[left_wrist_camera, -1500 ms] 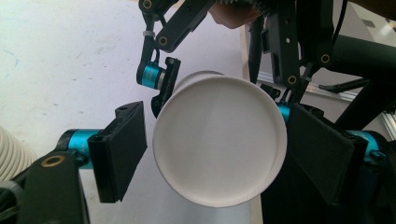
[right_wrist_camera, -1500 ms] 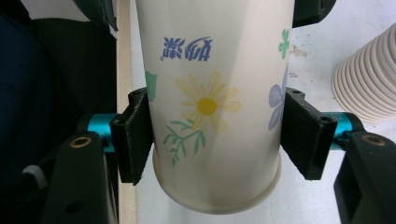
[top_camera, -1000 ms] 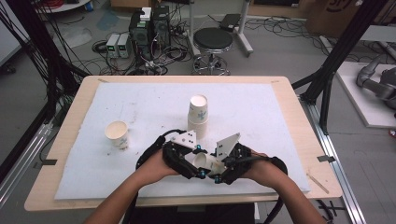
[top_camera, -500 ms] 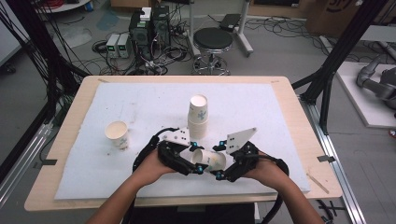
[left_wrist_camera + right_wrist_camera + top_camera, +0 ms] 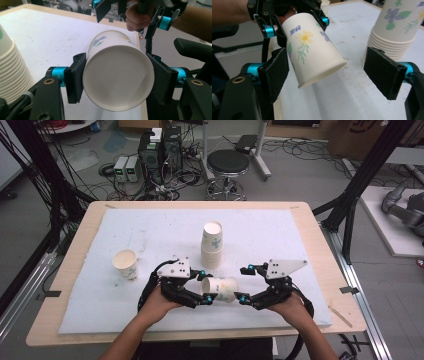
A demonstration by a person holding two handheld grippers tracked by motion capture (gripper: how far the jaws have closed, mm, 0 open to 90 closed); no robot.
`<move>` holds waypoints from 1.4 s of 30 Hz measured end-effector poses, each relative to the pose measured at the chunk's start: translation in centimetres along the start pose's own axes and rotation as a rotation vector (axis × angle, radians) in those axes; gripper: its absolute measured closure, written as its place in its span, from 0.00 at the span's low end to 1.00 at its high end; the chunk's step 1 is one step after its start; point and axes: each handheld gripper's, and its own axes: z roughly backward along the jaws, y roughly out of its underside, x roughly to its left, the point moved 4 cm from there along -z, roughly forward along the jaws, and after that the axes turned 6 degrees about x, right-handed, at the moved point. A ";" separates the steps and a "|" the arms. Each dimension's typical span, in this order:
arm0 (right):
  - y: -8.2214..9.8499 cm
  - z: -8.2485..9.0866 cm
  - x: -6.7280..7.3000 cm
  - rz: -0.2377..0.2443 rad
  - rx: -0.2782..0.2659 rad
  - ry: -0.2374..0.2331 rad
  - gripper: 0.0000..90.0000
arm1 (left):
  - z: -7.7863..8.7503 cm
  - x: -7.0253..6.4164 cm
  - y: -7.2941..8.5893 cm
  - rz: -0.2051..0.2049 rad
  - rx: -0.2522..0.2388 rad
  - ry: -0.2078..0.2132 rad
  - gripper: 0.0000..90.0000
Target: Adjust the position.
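Note:
A flowered paper cup [image 5: 220, 289] lies on its side just above the white mat, its open mouth towards my left gripper [image 5: 207, 288]. In the left gripper view that gripper's pads [image 5: 75, 77] press on the cup's rim [image 5: 117, 82] from both sides, so it is shut on the cup. My right gripper [image 5: 243, 284] stands just to the right; its jaws have just been opening. In the right gripper view they stand wide apart around the cup's base [image 5: 312, 52], and the right-hand pad [image 5: 384, 72] is well clear of it.
A tall stack of the same cups [image 5: 212, 245] stands upright just behind the grippers, also close in the right gripper view [image 5: 397, 25]. A single upright cup [image 5: 125, 264] is at the left. The white mat [image 5: 150, 230] covers the wooden table [image 5: 320, 250].
The right gripper has opened off the cup and drawn back to the right. The left gripper has kept the cup and shifted slightly left and down with it.

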 end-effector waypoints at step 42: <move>2.5 -1.7 1.6 -0.028 -0.105 -0.138 0.23 | 0.0 -1.5 -0.2 -0.056 -0.139 0.122 0.41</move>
